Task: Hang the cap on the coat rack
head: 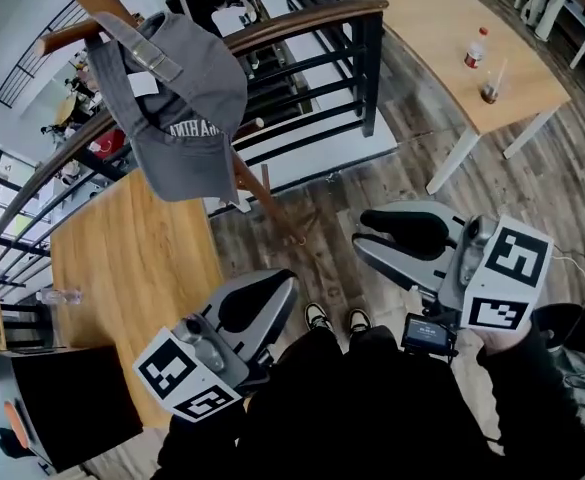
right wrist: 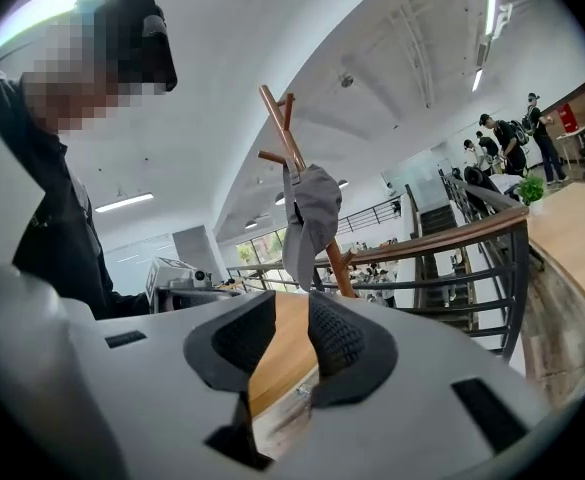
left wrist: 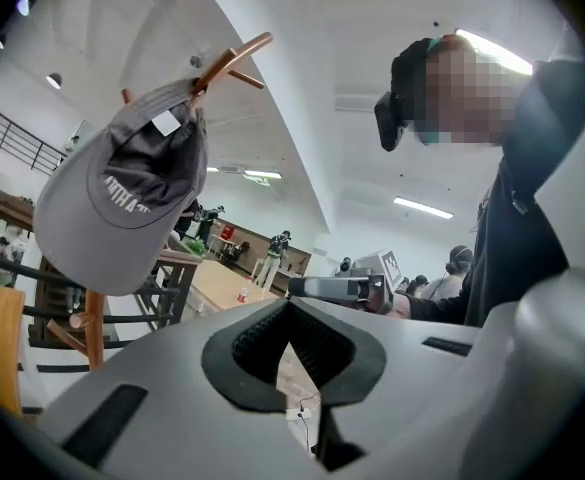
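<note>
I fear a bump could knock the cap (head: 177, 98) off its peg (head: 69, 35). Right claw (right wrist: 292, 306) wide, left claw (left wrist: 290, 310) closed, both empty.

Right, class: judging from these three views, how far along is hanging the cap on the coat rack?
Done: the cap hangs on a peg of the coat rack, clear of both grippers. In hand: nothing. The left gripper has its fingers together with nothing between them, and the right gripper has its fingers apart and empty. Left: apparently nothing, as the cap already looks hung.
</note>
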The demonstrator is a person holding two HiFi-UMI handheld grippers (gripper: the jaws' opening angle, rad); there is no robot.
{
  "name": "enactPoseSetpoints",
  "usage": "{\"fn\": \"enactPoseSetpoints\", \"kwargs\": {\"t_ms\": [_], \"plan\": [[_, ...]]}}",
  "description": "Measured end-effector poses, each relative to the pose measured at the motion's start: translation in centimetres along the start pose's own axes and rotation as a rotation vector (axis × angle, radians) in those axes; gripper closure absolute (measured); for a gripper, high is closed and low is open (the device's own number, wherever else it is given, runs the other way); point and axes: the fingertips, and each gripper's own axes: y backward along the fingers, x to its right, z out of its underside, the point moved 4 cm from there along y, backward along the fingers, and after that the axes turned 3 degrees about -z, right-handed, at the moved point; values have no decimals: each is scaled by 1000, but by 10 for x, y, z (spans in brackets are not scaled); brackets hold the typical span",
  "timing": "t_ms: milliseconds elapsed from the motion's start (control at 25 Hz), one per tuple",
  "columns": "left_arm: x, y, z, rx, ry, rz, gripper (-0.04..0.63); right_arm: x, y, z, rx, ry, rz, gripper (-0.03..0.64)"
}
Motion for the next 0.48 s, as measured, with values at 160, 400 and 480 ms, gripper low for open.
{"fn": "enactPoseSetpoints", "kwargs": {"t_ms": [160, 400, 480], "plan": [[7, -13, -3, -7, -51, 20, 595, -5, 12, 12, -26, 24, 1, 586], [10, -20, -10, -10, -69, 38, 595, -12, 22, 6, 23, 4, -29, 598], [9, -20, -9, -12, -71, 36, 595, -14, 21, 4, 34, 13, -34, 598]]}}
